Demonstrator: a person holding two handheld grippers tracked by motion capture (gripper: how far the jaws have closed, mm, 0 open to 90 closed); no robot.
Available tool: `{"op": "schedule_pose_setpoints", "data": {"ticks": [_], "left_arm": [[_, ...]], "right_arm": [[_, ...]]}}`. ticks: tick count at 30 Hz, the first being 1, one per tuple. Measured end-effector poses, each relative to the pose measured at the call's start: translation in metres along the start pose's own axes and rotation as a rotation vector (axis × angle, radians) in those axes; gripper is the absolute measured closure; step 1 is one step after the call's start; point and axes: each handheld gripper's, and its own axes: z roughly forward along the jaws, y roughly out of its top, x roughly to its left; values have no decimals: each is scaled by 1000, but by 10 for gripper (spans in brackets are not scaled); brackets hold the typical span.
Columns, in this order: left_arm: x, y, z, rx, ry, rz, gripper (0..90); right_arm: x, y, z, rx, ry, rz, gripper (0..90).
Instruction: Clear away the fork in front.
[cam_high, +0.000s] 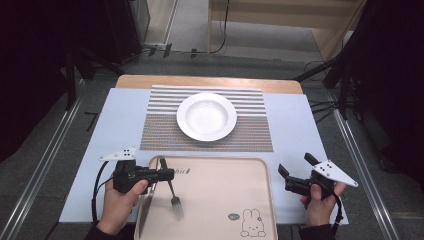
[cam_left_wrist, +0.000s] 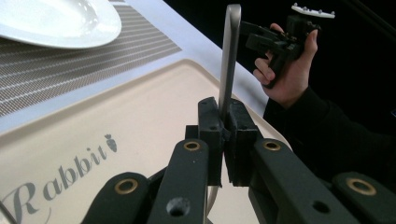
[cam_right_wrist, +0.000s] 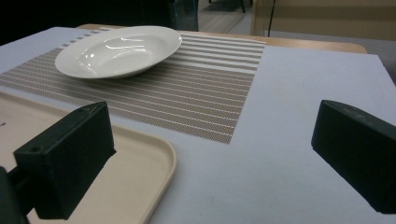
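A metal fork (cam_high: 173, 194) lies over the left part of the beige tray (cam_high: 225, 192), tines toward the person. My left gripper (cam_high: 167, 174) is shut on its handle; in the left gripper view the black jaws pinch the fork's handle (cam_left_wrist: 229, 60), which rises straight past my left gripper (cam_left_wrist: 226, 135). I cannot tell whether the tines touch the tray. My right gripper (cam_high: 296, 165) is held right of the tray over the pale blue mat, jaws wide open. In the right gripper view nothing lies in my right gripper (cam_right_wrist: 212, 149).
A white deep plate (cam_high: 206, 116) sits on a striped placemat (cam_high: 250, 135) beyond the tray; both appear as plate (cam_right_wrist: 119, 49) and placemat (cam_right_wrist: 201, 93). The tray's corner (cam_right_wrist: 140, 158) lies just left of the right jaws. Bare blue mat (cam_high: 295, 125) stretches right of the placemat.
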Motion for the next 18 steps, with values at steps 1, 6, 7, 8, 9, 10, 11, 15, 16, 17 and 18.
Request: {"op": "schedule_pose_setpoints", "data": {"ticks": [1, 6, 7, 8, 9, 10, 11, 15, 16, 17, 18], "left_arm": [[0, 0, 0, 6, -5, -1, 860], [2, -3, 4, 47, -15, -4, 860], [3, -4, 4, 55, -15, -5, 860], [4, -5, 5, 55, -16, -10, 860], [5, -5, 5, 54, -22, -20, 860], [7, -5, 6, 55, -21, -22, 860], [7, -6, 6, 55, -21, -24, 860], [8, -6, 7, 57, 13, -18, 855], [9, -6, 7, 60, 21, -14, 852], [9, -7, 7, 61, 33, -11, 848], [9, -7, 7, 62, 41, -8, 844]], "right_arm": [[0, 0, 0, -1, -1, 0, 0], [-3, -1, -3, -1, -4, 6, 0], [-3, -2, -3, -2, -4, 6, 0], [-4, -2, -3, -3, -4, 5, 0], [-4, -2, -4, -1, -5, 7, 0], [-4, -2, -4, 0, -7, 8, 0], [-5, -2, -4, 0, -8, 7, 0], [-6, -3, -5, -1, -12, 8, 0], [-7, -3, -5, -1, -12, 10, 0], [-7, -3, -6, -1, -12, 13, 0], [-8, -3, -6, -1, -14, 13, 0]]}}
